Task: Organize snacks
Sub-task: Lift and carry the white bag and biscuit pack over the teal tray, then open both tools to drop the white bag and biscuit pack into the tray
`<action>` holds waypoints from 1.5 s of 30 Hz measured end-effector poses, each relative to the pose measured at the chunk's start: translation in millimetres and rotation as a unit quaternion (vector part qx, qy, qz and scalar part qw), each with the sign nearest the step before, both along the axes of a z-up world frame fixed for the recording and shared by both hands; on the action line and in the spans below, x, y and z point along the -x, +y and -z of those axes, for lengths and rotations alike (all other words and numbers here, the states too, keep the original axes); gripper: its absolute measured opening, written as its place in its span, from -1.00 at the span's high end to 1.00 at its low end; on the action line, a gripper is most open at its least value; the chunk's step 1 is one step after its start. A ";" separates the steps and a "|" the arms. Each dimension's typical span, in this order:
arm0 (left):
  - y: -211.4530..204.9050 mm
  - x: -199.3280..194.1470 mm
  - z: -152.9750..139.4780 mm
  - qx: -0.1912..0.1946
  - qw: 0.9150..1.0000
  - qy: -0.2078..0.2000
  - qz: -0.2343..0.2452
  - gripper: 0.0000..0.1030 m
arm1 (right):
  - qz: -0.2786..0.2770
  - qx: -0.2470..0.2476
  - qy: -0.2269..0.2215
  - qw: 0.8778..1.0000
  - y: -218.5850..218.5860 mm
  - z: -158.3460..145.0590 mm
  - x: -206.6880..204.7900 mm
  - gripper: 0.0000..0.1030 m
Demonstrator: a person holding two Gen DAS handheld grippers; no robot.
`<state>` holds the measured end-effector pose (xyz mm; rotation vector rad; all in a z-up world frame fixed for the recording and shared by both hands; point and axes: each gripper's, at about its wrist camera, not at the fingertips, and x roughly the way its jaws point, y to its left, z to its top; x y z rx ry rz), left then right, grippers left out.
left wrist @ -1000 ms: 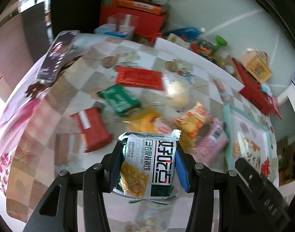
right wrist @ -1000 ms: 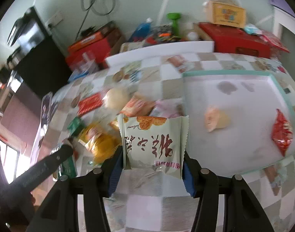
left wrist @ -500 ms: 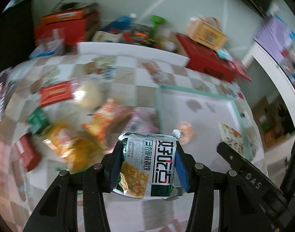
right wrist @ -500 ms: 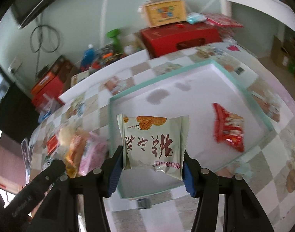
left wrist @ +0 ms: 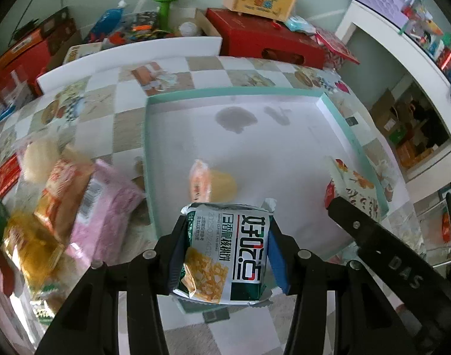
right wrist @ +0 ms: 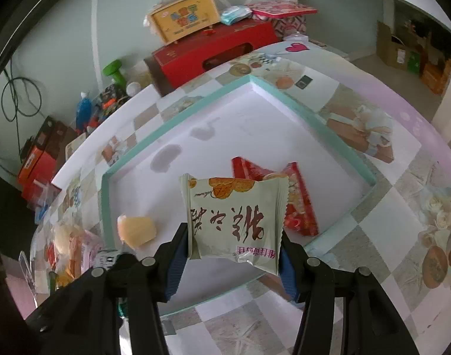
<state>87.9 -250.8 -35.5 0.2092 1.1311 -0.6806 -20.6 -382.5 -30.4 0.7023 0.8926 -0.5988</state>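
Observation:
My left gripper (left wrist: 224, 254) is shut on a green-and-white cracker packet (left wrist: 225, 251), held above the near edge of the white tray with a teal rim (left wrist: 147, 136). My right gripper (right wrist: 231, 251) is shut on a beige pastry packet (right wrist: 235, 216), held over the same tray (right wrist: 104, 207); that gripper and packet also show in the left wrist view (left wrist: 355, 189). In the tray lie a yellow wrapped snack (left wrist: 213, 182) (right wrist: 136, 230) and a red packet (right wrist: 299, 201).
A pile of loose snacks, among them a pink packet (left wrist: 104, 204) and orange packets (left wrist: 60, 183), lies on the checked tablecloth left of the tray. Red boxes (left wrist: 267, 41) and a yellow case (right wrist: 184, 19) stand at the table's far edge.
Both grippers have swung right, away from the snack pile to above the tray, each keeping its packet. The tray now fills the middle of both views.

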 end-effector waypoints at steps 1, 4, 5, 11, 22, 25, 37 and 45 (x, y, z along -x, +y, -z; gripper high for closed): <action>-3.2 -0.1 1.7 0.000 1.000 0.000 0.003 0.00 | 0.002 -0.003 -0.003 1.000 -2.0 0.2 1.3 -0.12; -11.5 -0.9 5.7 -0.001 1.000 -0.006 0.009 0.00 | 0.009 -0.002 -0.004 1.000 -5.5 -0.3 3.3 -0.12; -12.9 -0.9 5.8 0.000 1.000 -0.009 0.011 0.00 | 0.010 -0.002 -0.004 1.000 -6.4 -0.2 4.1 -0.12; -10.7 -0.5 1.8 0.008 1.000 -0.005 0.011 -0.01 | 0.010 -0.007 -0.007 1.000 -6.8 -0.8 4.5 -0.14; 8.7 -4.0 -11.4 0.012 1.000 -0.012 -0.008 -0.19 | -0.004 -0.009 -0.021 1.000 -0.4 -6.5 -0.3 -0.21; 19.1 -8.9 -14.4 0.018 1.000 -0.010 -0.023 -0.19 | -0.006 -0.005 -0.019 1.000 0.2 -8.2 -1.2 -0.28; 69.1 -38.7 -15.6 0.023 0.993 -0.005 -0.115 -0.29 | -0.021 0.006 -0.012 1.000 7.1 -11.6 -8.1 -0.53; 101.9 -53.6 -11.0 0.011 0.984 -0.014 -0.175 -0.74 | -0.041 0.014 0.003 0.999 17.8 -7.6 -16.9 -0.84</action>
